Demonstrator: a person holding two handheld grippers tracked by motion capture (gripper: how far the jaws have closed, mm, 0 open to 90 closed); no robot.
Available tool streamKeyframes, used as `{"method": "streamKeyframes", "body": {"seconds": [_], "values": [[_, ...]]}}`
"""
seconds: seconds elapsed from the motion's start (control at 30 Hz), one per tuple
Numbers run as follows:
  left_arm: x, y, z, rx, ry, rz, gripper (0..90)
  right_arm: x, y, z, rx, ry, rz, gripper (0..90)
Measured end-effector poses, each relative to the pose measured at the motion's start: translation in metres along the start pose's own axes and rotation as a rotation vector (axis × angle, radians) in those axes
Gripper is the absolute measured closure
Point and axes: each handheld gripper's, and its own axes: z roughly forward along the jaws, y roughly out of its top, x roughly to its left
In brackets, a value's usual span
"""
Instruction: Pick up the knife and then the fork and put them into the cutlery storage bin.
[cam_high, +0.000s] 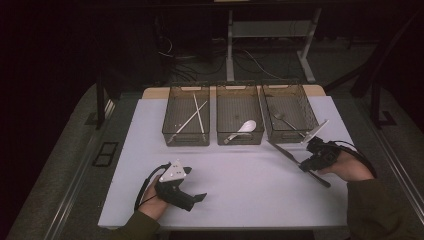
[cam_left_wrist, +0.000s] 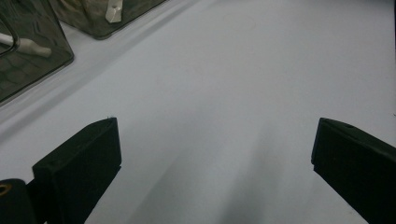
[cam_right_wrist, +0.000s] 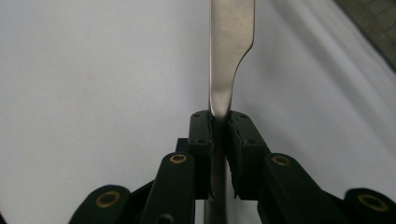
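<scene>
**High view: a knife held at the right, three sorted trays at the far side**

High view is taken from left to right. At the near left of the white bench (cam_high: 250, 190), the left tool (cam_high: 192, 198) is rested low by a hand, its jaws pointed toward the right. In the left gripper view its two jaws are seen spread wide apart with nothing but bare bench between them, so it is judged to be kept idle and ready while the other hand works.

Across the far side, three dark mesh trays are set in a row, touching or nearly so. The left tray (cam_high: 172, 131) holds a pair of chopsticks (cam_high: 196, 116), the middle tray (cam_high: 222, 132) a white spoon (cam_high: 243, 130), and the right tray (cam_high: 306, 105) a fork (cam_high: 286, 120). One kind of cutlery is kept to each tray, which suggests a sorting job.

At the right, just near the right tray, a knife (cam_high: 286, 152) is gripped by the right tool (cam_high: 306, 164). In the right gripper view the jaws are clamped on the narrow neck of the knife (cam_right_wrist: 232, 42), the blade projecting straight ahead above the bench. It is probably held at the neck so that the blade stays level and steady. The knife is held clear of the bench, slanted toward the far left, close to the fork's tray, which is judged its likely destination.
</scene>
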Motion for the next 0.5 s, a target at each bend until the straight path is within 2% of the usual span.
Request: {"method": "streamKeyframes", "body": {"seconds": [0.27,0.5], "values": [[0.000,0.000,0.000,-0.002,0.000,-0.003,0.9,-0.008,-0.006,-0.012,-0.143,0.012,0.045,80.1],[0.001,0.000,-0.001,-0.004,0.000,-0.003,0.9,-0.013,-0.012,-0.019,-0.230,0.047,0.087,80.0]]}}
